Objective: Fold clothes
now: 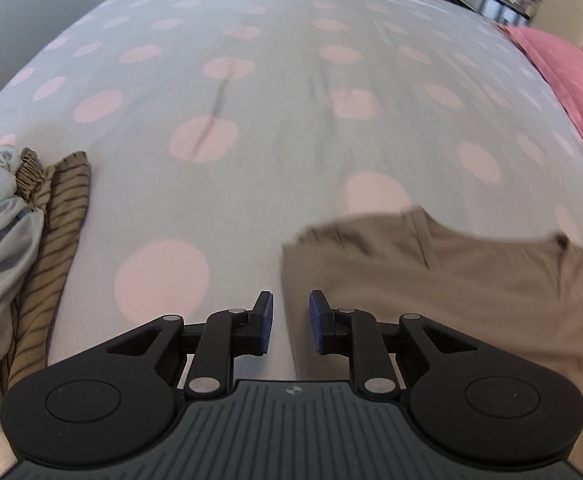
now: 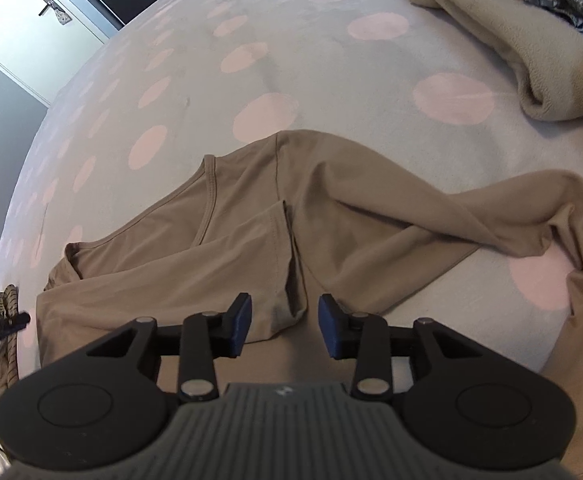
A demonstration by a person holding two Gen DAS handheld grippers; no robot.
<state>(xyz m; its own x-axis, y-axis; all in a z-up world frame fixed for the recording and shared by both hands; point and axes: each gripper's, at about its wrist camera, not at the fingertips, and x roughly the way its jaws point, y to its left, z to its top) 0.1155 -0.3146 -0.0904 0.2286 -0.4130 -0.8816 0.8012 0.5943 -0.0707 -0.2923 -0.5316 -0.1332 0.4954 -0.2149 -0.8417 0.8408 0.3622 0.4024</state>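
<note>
A tan long-sleeved top (image 2: pixel 331 208) lies spread on the bed, neckline to the left, one sleeve folded across its body and the other trailing off to the right. My right gripper (image 2: pixel 285 326) hovers open over the folded sleeve's cuff, nothing between its fingers. In the left wrist view the same top (image 1: pixel 451 292) fills the lower right. My left gripper (image 1: pixel 290 322) is open just at the top's left edge, above the sheet, holding nothing. The left gripper's tip (image 2: pixel 3 326) shows at the far left of the right wrist view.
The bed has a pale grey sheet with pink dots (image 1: pixel 251 120). A heap of unfolded clothes, light blue and brown-striped (image 1: pixel 39 232), lies at the left. A pink pillow (image 1: pixel 571 76) sits at the right. Folded beige fleece (image 2: pixel 511 40) and a patterned item lie at the right wrist view's top right.
</note>
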